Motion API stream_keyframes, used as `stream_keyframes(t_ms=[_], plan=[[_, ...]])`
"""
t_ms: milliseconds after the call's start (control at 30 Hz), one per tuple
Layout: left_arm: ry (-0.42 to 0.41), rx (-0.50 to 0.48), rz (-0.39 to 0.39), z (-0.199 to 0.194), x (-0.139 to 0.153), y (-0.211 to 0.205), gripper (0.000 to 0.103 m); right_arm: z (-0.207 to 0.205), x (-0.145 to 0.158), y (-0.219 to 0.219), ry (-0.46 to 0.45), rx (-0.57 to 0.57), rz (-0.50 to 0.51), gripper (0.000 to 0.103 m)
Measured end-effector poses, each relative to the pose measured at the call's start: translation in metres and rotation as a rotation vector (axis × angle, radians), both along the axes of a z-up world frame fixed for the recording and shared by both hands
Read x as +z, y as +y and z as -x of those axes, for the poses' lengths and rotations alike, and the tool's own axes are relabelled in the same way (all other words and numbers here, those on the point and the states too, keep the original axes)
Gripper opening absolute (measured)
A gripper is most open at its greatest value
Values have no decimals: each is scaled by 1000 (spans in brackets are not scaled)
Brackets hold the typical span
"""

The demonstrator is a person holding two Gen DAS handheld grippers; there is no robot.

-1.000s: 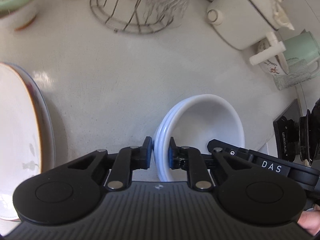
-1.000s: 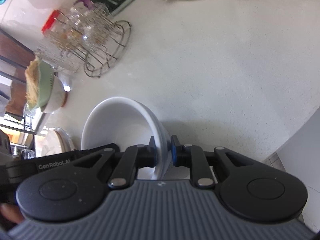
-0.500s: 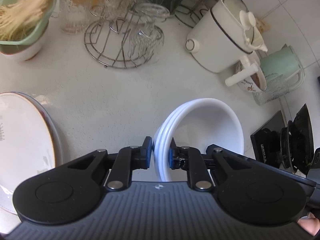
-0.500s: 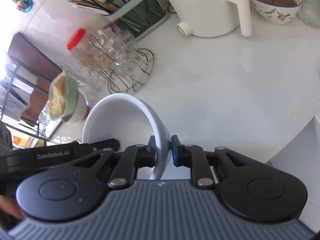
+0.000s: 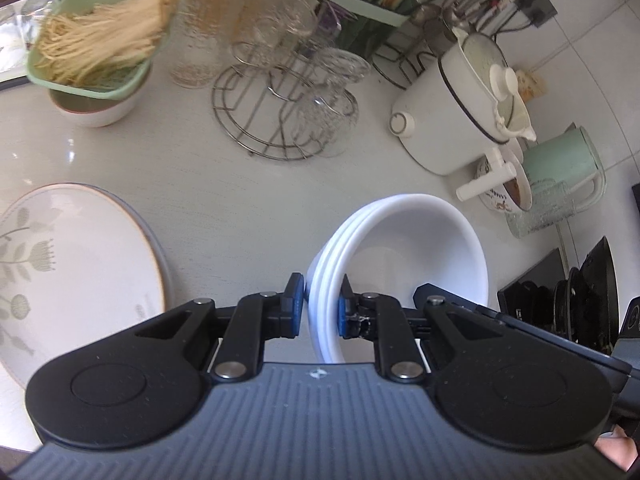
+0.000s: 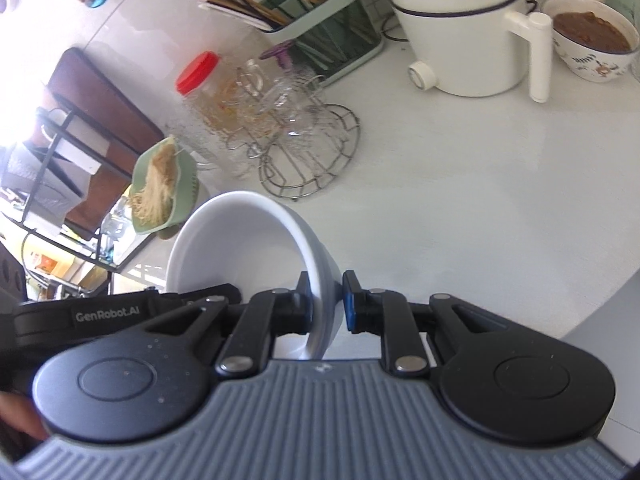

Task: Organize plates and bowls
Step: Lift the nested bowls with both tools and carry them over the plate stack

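While lifting: bowls (image 5: 404, 256) now higher above bench (image 5: 240, 200) than before
Left tool (image 5: 319, 306): clamped on rim
Right tool (image 6: 327, 300): clamped opposite
Next: likely carry

Plate (image 5: 80, 264) left of bowls (image 5: 404, 248); rack (image 5: 280, 120) behind.

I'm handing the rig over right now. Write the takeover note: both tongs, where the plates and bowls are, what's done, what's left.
Left tongs: shut on one rim of the white bowl stack.
Right tongs: shut on the opposite rim.
The stack hangs tilted above the white counter. The floral plate lies on the counter to the left.
Done: bowls nested, gripped and off the counter.
Left: set the stack down; where is not shown.
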State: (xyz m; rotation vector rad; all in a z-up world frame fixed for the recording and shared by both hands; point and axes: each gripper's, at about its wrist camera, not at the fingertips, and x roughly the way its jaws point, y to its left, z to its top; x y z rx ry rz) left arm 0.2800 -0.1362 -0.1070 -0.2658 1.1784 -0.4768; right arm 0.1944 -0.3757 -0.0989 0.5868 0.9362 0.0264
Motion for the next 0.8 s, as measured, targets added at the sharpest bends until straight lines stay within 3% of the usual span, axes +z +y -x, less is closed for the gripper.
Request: stream_keyframes(t_ms=[800], plan=[[-3,147,32,-2,2,123,19,-29,6,105,-19,138,3,20]])
